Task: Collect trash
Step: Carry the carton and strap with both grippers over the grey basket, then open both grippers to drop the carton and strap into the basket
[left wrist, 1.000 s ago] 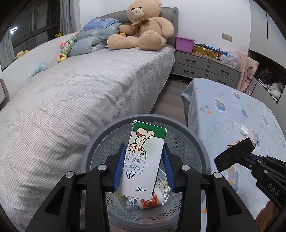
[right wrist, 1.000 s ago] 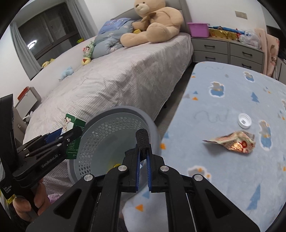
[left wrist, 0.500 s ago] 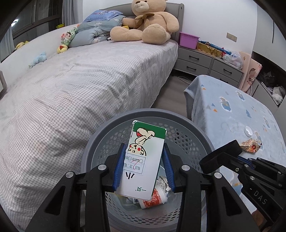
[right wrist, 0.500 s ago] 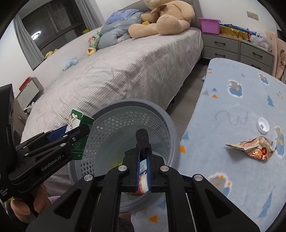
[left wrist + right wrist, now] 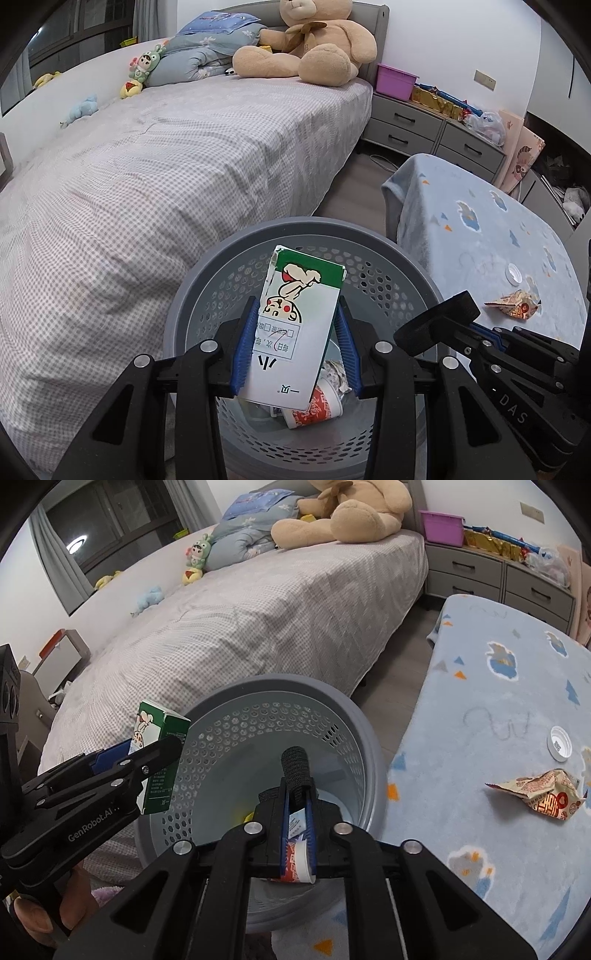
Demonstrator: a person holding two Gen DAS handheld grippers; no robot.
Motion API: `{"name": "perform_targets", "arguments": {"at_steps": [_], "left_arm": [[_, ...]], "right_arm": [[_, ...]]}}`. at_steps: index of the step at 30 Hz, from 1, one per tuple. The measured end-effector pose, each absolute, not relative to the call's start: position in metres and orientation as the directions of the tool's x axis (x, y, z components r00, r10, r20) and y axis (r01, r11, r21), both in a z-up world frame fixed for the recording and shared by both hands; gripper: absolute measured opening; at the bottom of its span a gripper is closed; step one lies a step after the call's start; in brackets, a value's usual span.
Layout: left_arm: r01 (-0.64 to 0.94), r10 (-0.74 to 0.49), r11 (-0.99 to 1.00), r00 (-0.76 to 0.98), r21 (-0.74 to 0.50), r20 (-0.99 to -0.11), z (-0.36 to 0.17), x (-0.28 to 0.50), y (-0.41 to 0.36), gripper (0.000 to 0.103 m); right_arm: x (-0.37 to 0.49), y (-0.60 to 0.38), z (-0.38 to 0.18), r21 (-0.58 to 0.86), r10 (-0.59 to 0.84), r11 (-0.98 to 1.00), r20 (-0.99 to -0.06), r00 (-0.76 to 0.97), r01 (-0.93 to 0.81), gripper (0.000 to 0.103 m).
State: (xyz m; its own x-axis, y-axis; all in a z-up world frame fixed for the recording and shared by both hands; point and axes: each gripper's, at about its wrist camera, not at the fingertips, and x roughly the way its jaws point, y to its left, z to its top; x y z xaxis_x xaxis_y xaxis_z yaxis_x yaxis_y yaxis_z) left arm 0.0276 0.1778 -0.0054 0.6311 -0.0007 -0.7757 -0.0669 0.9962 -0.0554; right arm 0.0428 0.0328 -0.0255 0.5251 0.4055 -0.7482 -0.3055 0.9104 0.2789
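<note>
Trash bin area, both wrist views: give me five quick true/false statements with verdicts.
1. The left gripper clamps a green-and-white carton above the gray bin. True.
2. The bin is empty. False: a red-and-white cup and crumpled scraps lie inside.
3. The right gripper holds the crumpled wrapper. False: the wrapper lies on the blue blanket.
4. A white bottle cap sits near the wrapper. True.
5. The teddy bear sits on the floor. False: on the bed.
</note>
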Motion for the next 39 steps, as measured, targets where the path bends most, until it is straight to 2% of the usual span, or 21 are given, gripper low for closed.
{"name": "perform_targets", "arguments": {"at_steps": [2, 3, 4, 5, 7, 28, 39], "left_arm": [[-0.070, 0.002, 0.996, 0.630, -0.054, -0.777, -0.005, 0.028, 0.178, 0.042], [-0.076, 0.009, 0.996, 0.630, -0.050, -0.776, -0.005, 0.027, 0.178, 0.048], [-0.081, 0.016, 0.996, 0.633, -0.046, -0.774, -0.004, 0.027, 0.179, 0.055], [-0.087, 0.022, 0.995, 0.637, -0.043, -0.770, -0.003, 0.027, 0.179, 0.057], [-0.094, 0.027, 0.995, 0.645, -0.043, -0.764, -0.002, 0.025, 0.180, 0.060], [-0.121, 0.054, 0.992, 0.644, -0.032, -0.763, -0.002, 0.027, 0.183, 0.065], [-0.120, 0.054, 0.992, 0.644, -0.031, -0.763, -0.002, 0.027, 0.184, 0.067]], "right_arm": [[0.043, 0.034, -0.024, 0.276, 0.406, 0.910, -0.743, 0.532, -0.309, 0.010], [0.044, 0.034, -0.023, 0.274, 0.406, 0.910, -0.741, 0.535, -0.312, 0.012], [0.044, 0.034, -0.023, 0.271, 0.406, 0.910, -0.741, 0.535, -0.314, 0.019], [0.044, 0.034, -0.022, 0.270, 0.405, 0.910, -0.739, 0.538, -0.315, 0.023], [0.043, 0.032, -0.020, 0.268, 0.401, 0.913, -0.730, 0.553, -0.308, 0.042], [0.041, 0.027, -0.020, 0.266, 0.390, 0.918, -0.729, 0.562, -0.293, 0.042], [0.035, 0.018, -0.015, 0.263, 0.376, 0.926, -0.724, 0.579, -0.272, 0.052]]}}
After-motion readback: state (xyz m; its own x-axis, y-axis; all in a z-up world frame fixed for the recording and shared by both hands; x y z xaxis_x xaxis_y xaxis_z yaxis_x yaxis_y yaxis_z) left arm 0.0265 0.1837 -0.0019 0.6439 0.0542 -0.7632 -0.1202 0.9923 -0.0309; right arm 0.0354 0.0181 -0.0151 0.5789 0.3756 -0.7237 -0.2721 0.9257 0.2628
